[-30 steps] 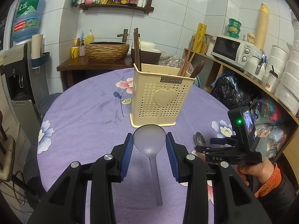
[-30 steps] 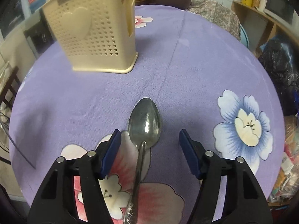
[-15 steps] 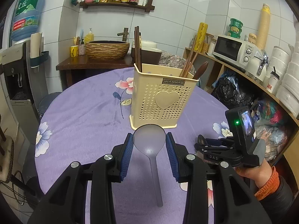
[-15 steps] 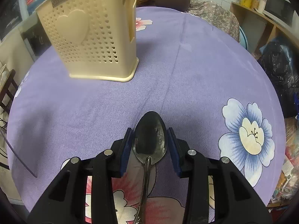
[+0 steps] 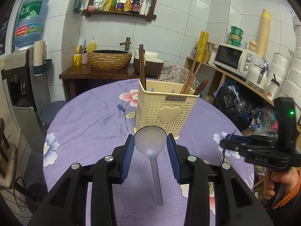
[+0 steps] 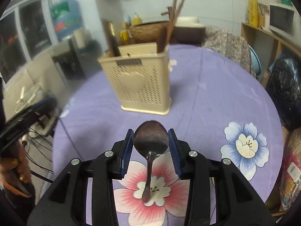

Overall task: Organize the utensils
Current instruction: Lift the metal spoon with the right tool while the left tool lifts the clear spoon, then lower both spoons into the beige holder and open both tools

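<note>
My left gripper (image 5: 150, 145) is shut on the bowl of a translucent grey plastic spoon (image 5: 150, 141), held above the purple flowered tablecloth (image 5: 90, 124), its handle hanging toward me. My right gripper (image 6: 151, 145) is shut on the bowl of a metal spoon (image 6: 151, 139), lifted off the cloth, handle hanging down. The cream perforated utensil holder (image 5: 165, 111) with a heart stands just beyond both grippers and holds chopsticks (image 5: 142, 66) and a wooden spoon. It also shows in the right wrist view (image 6: 139, 82). The right gripper appears in the left wrist view (image 5: 231, 143) at right.
A round table edge drops off at left and right. A wooden side table with a woven basin (image 5: 110, 59) stands behind. A shelf with a microwave (image 5: 235, 58) and black bags (image 5: 233, 101) lies right. A water dispenser (image 5: 20, 86) stands left.
My right gripper closed on the metal spoon's bowl and lifted it off the cloth, tilting up toward the holder. My left gripper rose with the plastic spoon in it.
</note>
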The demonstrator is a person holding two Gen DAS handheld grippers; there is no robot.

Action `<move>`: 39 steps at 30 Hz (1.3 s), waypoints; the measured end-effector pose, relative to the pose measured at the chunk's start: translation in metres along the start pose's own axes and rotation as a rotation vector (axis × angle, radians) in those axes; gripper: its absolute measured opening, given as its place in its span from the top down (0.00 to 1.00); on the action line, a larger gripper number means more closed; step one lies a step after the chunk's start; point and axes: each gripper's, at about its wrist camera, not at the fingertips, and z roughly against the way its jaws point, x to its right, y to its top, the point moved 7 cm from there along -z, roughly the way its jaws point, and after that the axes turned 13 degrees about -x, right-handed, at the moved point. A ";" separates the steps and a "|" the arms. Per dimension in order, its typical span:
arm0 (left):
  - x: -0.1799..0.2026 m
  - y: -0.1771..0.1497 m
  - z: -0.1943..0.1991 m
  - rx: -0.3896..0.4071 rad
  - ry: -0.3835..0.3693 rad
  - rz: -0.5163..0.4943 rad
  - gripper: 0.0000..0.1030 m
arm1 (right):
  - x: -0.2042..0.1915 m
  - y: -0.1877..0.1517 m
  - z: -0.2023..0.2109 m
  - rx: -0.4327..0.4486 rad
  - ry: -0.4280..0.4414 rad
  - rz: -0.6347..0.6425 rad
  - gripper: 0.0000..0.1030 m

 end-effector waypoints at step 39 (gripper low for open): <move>0.003 0.195 0.010 0.242 0.006 0.007 0.65 | -0.046 0.194 0.058 0.353 -0.133 0.104 0.63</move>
